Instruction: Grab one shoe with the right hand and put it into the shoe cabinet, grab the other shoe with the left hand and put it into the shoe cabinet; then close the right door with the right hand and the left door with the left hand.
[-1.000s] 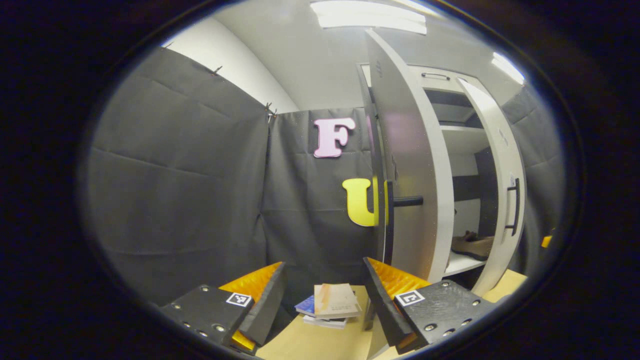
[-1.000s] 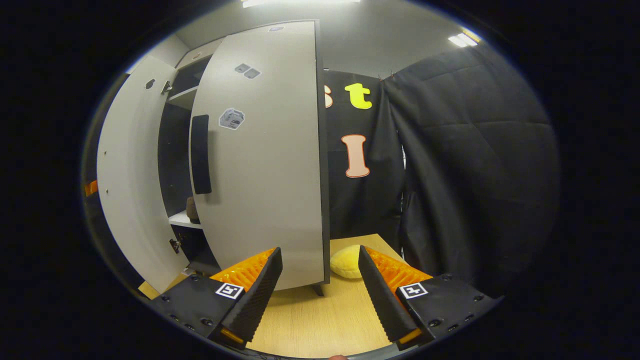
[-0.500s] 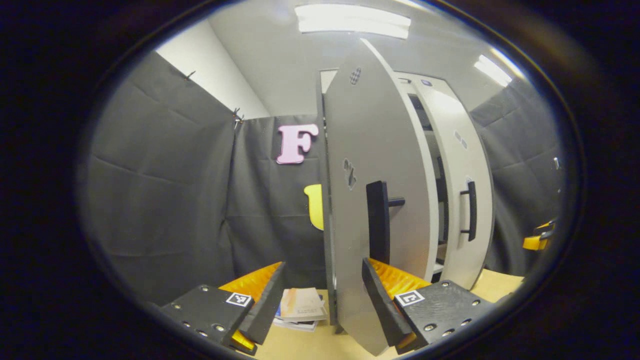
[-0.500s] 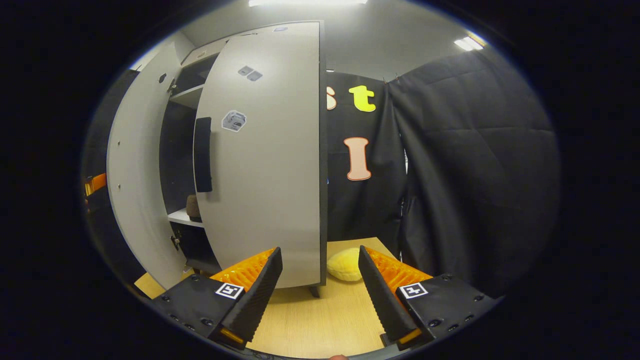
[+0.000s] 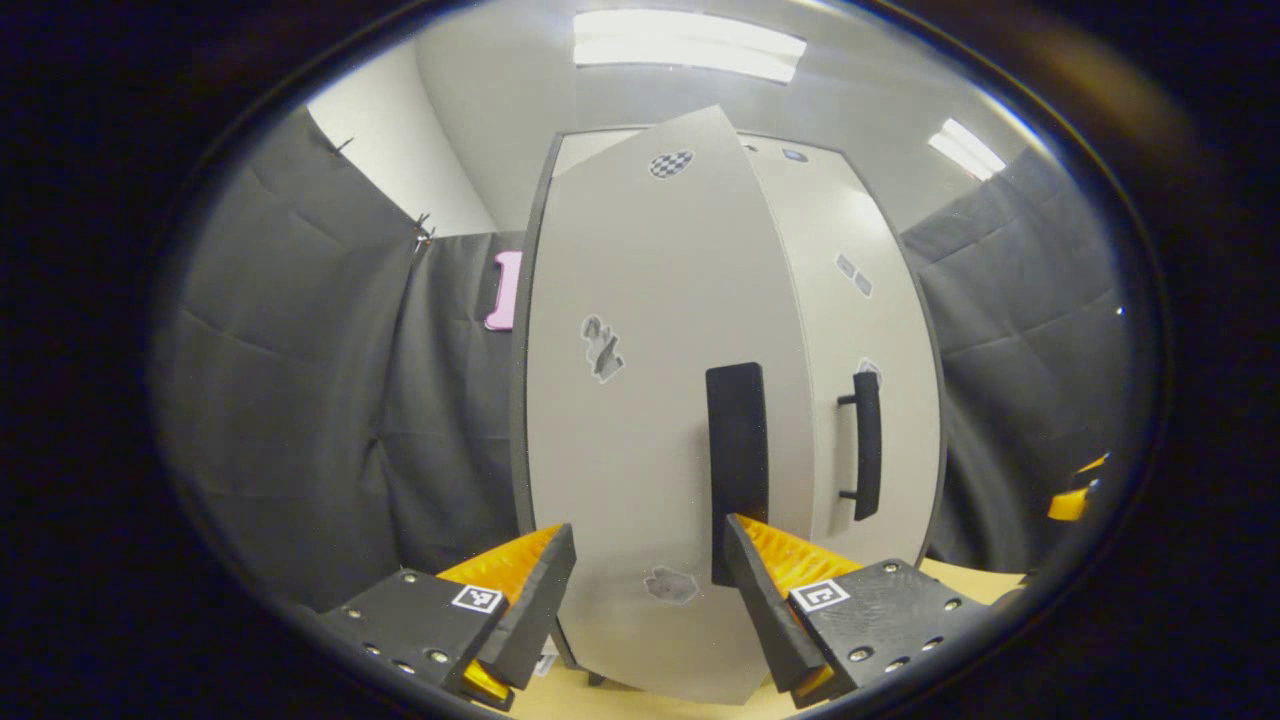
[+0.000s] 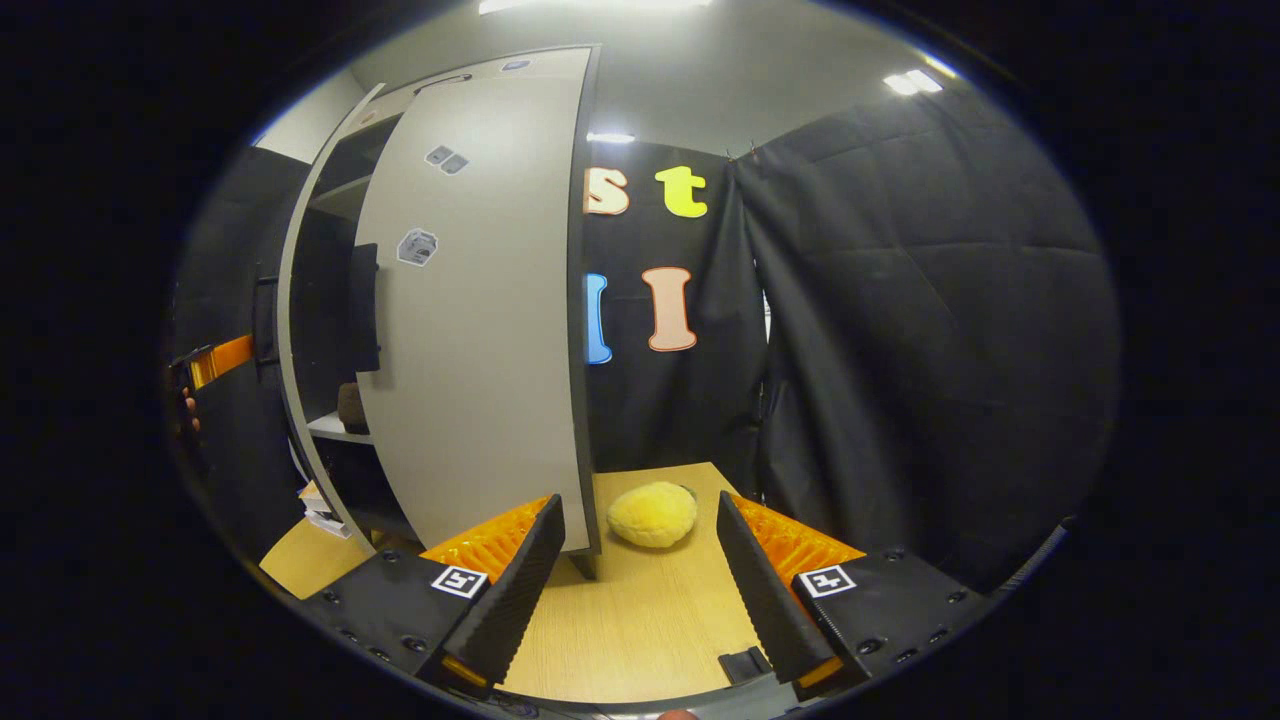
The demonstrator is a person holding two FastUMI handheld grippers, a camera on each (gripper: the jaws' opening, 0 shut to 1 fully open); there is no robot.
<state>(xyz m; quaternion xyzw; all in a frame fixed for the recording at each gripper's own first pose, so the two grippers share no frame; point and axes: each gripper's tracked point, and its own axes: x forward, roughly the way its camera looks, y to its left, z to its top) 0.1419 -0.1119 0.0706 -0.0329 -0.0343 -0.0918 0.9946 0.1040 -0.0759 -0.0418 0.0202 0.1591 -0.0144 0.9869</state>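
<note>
In the left gripper view, the left gripper (image 5: 650, 590) is held with its jaws spread wide apart and nothing between them. Its fingers (image 5: 530, 600) are set close before the left door (image 5: 640, 430) of the shoe cabinet (image 5: 800, 160), whether touching it cannot be told. The black handle (image 5: 737, 450) of that door is seen just above the right-hand finger. The left door is swung nearly flat against the cabinet front, beside the right door (image 5: 880, 330), whose own black bar handle (image 5: 866, 445) is seen past it. Small stickers (image 5: 602, 347) are seen on the door face. A bit of the wooden surface (image 5: 975, 578) is visible under the cabinet.

In the right gripper view, the right gripper (image 6: 640, 590) is likewise held spread, empty, low over the wooden surface (image 6: 640, 620). Just ahead of its left-hand finger the outer edge of the right door (image 6: 480, 340) is seen; the door is left ajar. Through the gap a shelf (image 6: 335, 428) is visible inside, and one shoe (image 6: 350, 408) is seen resting on it as a dark shape; the other shoe cannot be made out. A yellow plush lump (image 6: 652, 514) is lying on the surface between the fingers' line of sight, just beside the door's lower corner. At the far left edge the other gripper (image 6: 215, 362) is glimpsed, and a stack of books (image 6: 318, 508) is seen on the surface below the cabinet.
</note>
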